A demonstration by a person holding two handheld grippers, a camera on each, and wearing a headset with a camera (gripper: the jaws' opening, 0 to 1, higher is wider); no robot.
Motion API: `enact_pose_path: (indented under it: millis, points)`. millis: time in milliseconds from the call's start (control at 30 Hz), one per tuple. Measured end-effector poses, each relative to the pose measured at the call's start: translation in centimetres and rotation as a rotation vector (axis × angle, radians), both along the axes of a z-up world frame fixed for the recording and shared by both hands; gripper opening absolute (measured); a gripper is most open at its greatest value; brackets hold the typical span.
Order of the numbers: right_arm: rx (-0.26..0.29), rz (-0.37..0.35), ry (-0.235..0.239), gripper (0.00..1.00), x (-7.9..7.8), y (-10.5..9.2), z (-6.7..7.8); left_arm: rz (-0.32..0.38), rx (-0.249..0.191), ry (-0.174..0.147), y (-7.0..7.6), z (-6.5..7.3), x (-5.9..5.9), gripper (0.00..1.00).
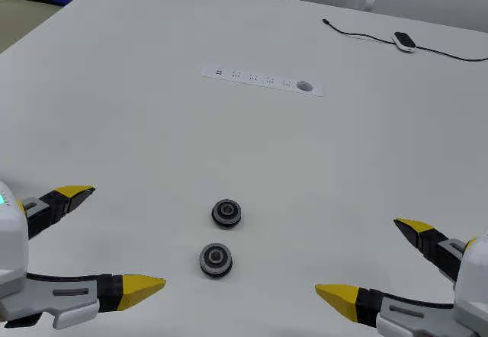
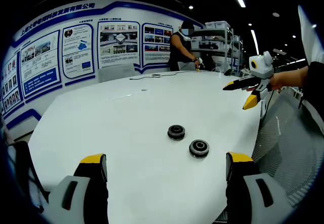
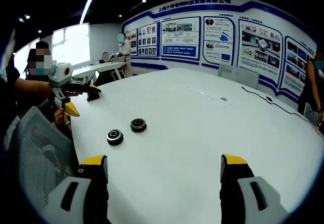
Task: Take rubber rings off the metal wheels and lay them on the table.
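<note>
Two small metal wheels with black rubber rings lie flat on the white table (image 1: 137,85), one farther (image 1: 226,213) and one nearer me (image 1: 216,260). The left gripper view has them ahead of its jaws as the farther wheel (image 2: 176,132) and the nearer wheel (image 2: 199,148). They also lie before the right gripper, the farther wheel (image 3: 138,125) and the nearer wheel (image 3: 115,136). My left gripper (image 1: 126,236) stands open to the left of the wheels, holding nothing. My right gripper (image 1: 358,255) stands open to their right, also with nothing in it.
A white power strip (image 1: 261,80) is set into the table farther back. A black cable with a small switch box (image 1: 403,40) lies at the far right. A mesh chair (image 3: 30,148) stands at the table's near edge. A person (image 2: 181,46) stands at the far end.
</note>
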State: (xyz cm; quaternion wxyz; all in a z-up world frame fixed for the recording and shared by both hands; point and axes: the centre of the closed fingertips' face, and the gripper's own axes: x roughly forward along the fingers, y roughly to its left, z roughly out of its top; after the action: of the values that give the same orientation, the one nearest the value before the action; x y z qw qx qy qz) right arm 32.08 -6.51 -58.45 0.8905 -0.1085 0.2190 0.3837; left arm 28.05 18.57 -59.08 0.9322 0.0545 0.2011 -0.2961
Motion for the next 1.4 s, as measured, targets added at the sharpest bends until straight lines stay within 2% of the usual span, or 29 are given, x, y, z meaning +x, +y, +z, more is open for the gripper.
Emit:
enact_pose_path:
  millis: [167,267,500,800,867,1000,1167,1400]
  points:
    - [0.029,0.011,0.014,0.93,0.1,0.6,0.0,0.001,-0.005,0.005,0.0,0.1,0.0,1.0]
    - [0.031,0.018,0.016,0.91,0.1,0.9,0.0,-0.003,0.01,0.002,0.1,0.1,0.0,0.99]
    - [0.034,0.048,0.016,0.89,0.1,1.9,0.1,-0.006,0.008,0.005,-0.2,0.1,0.1,0.98]
    - [0.061,0.073,0.048,0.87,-0.7,2.4,0.0,-0.005,0.019,-0.001,-0.1,0.1,0.3,0.96]
    - [0.061,0.074,0.056,0.87,-0.9,2.4,-0.1,-0.001,0.028,-0.006,0.0,0.2,0.4,0.96]
    - [0.061,0.078,0.065,0.86,-1.3,2.5,-0.3,0.001,0.018,-0.015,0.0,0.5,0.6,0.95]
    - [0.071,0.079,0.09,0.85,-1.8,2.7,-0.6,-0.018,0.031,-0.009,-0.4,0.4,0.4,0.93]
    - [0.091,0.054,0.091,0.83,-1.9,2.5,-0.4,-0.051,0.032,-0.001,-1.1,0.3,0.3,0.92]
